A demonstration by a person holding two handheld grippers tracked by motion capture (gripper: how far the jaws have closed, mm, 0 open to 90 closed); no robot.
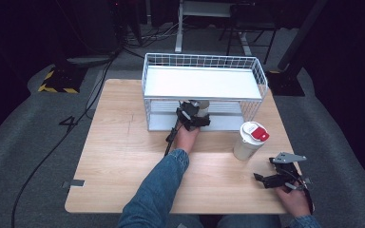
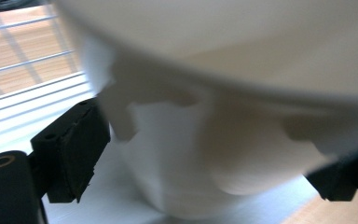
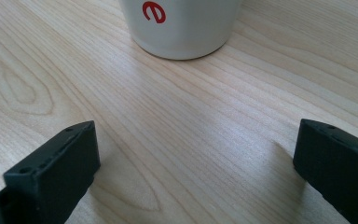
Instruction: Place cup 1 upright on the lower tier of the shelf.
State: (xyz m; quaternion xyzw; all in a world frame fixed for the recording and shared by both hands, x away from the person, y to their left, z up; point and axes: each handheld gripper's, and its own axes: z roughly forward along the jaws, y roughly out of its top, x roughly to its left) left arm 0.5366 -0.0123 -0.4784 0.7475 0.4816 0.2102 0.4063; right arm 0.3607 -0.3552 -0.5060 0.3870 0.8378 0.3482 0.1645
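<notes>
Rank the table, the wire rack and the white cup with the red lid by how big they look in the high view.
1. Table, largest.
2. Wire rack.
3. White cup with the red lid, clearly smallest.

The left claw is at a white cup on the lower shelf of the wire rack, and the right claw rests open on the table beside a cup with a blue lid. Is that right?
Not quite: the lid of the cup near the right claw is red and white, not blue, as the high view shows. The rest holds: the left claw is at a white cup on the wire rack's lower shelf, and the right claw rests open on the table.
</notes>
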